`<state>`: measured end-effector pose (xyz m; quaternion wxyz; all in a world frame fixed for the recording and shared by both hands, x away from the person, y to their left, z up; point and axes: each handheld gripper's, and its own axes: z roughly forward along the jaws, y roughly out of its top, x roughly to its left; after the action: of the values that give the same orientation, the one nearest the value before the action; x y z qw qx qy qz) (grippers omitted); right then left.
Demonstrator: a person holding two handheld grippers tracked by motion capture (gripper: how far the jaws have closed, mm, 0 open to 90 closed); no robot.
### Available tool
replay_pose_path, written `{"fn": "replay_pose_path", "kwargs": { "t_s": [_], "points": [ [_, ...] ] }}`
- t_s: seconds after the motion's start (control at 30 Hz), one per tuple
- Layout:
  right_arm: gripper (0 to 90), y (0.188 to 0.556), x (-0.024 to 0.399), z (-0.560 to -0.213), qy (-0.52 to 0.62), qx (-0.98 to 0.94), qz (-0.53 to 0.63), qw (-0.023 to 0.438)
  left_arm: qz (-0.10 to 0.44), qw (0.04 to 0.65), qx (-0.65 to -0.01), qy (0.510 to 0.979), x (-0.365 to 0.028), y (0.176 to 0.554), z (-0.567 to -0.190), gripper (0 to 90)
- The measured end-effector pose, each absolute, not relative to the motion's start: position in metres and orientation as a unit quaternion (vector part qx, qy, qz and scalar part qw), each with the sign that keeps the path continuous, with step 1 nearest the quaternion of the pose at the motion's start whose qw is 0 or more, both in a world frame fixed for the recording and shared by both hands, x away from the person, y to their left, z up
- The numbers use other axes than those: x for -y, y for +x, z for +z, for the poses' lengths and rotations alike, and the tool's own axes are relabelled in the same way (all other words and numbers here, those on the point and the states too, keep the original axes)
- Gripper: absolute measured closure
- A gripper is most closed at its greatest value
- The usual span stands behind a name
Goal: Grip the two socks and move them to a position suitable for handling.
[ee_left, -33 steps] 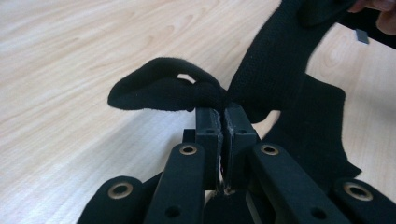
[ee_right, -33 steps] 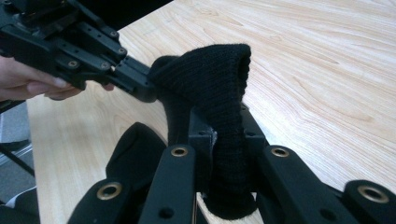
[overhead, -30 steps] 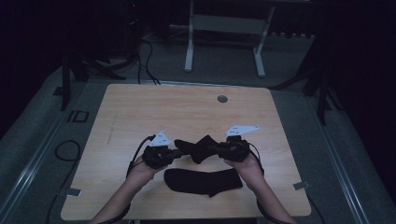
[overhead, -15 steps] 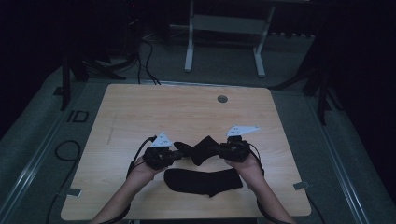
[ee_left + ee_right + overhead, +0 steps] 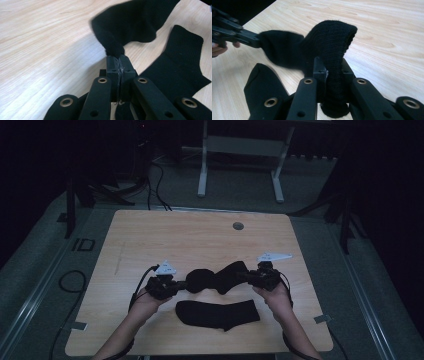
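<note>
**Above the bench: one black sock held between two grippers**

Near the front edge of the wooden bench, a black sock hangs stretched between both grippers, lifted off the surface. Left gripper sits at the sock's left end, right gripper at its right end; both point inward toward each other, each carried in one of the person's hands coming up from the bottom of the high view.

Left gripper view: left gripper jaws pressed nearly together, pinching a small bunched tip of the held sock. The fabric rises from the jaws and fans out wider above them, slightly blurred.

Right gripper view: right gripper clamped on a thicker fold of the held sock, ribbed knit visible, material passing down between the jaws and poking out below them. The left gripper shows at far left holding the other end.

Second black sock lies flat on the bench, just in front of the held one, between the two hands, apart from both grippers. Same second sock shows at and.

Small round grommet sits in the bench toward the far edge, well apart from the socks.
</note>
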<state>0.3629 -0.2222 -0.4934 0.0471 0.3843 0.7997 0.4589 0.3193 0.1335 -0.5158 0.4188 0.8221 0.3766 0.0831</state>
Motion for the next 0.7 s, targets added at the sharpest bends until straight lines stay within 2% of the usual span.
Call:
{"fn": "replay_pose_path", "kwargs": {
  "t_s": [0.23, 0.43, 0.7],
  "points": [
    [80.8, 0.367, 0.234, -0.507, 0.406, -0.793, 0.452, 0.031, 0.081, 0.39, -0.392, 0.829, -0.147, 0.328, -0.511, 88.5],
    [80.0, 0.372, 0.236, -0.531, 0.424, -0.798, 0.428, 0.018, 0.068, 0.346, -0.408, 0.842, -0.152, 0.346, -0.528, 88.3],
    [73.5, 0.379, 0.237, -0.556, 0.441, -0.806, 0.394, 0.026, 0.057, 0.315, -0.41, 0.854, -0.143, 0.36, -0.544, 87.7]
  ]
}}
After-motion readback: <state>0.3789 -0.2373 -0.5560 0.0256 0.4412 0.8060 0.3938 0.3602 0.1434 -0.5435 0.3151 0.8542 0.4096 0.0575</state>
